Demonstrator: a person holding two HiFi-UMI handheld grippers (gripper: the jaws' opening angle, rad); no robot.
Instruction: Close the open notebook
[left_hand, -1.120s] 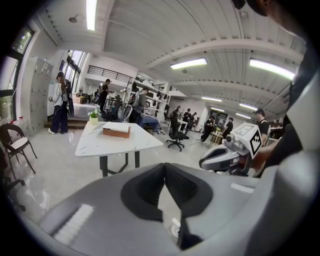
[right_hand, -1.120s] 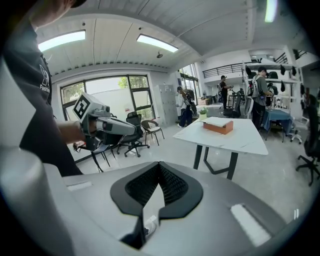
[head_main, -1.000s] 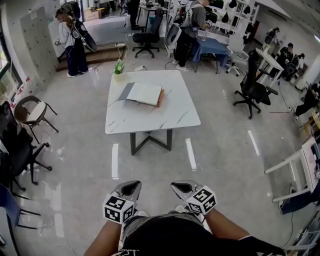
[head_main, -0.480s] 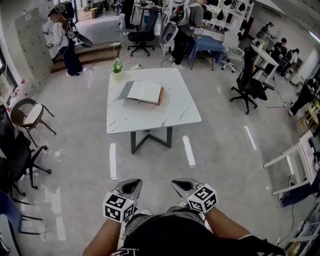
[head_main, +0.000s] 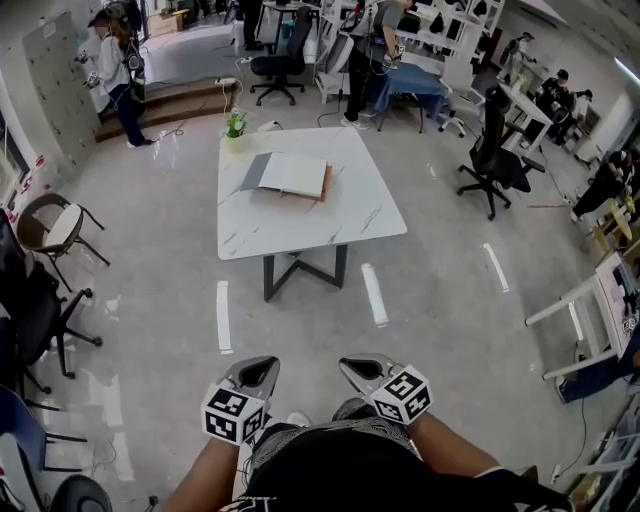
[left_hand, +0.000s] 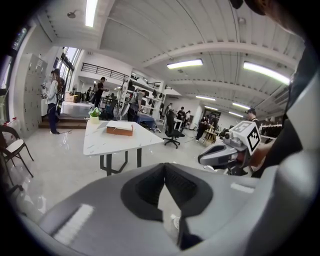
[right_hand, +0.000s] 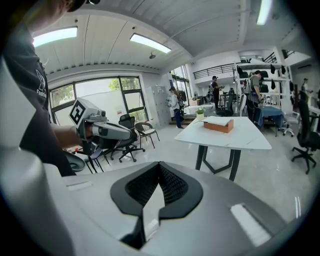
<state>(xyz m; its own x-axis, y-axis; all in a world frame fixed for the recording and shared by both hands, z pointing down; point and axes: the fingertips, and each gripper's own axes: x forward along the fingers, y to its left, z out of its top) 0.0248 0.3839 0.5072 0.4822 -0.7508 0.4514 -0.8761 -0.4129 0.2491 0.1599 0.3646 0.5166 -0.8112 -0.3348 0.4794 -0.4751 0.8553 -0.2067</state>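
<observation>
Busy workshop floor separates the left gripper (head_main: 257, 373) and right gripper (head_main: 366, 371), both held at the waist with jaws together and empty, from the open notebook (head_main: 293, 175) lying on the far half of the white surface (head_main: 300, 232). Nudged by closed jaws, it may slide rather than fold. Since a second ago only the view has shifted slightly

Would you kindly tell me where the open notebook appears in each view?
Head view: open white-paged notebook, upper centre, on the white marble table.
Left gripper view: notebook, left of centre.
Right gripper view: notebook, right of centre.
Shared landmark: small green potted plant at the table's corner.
</observation>
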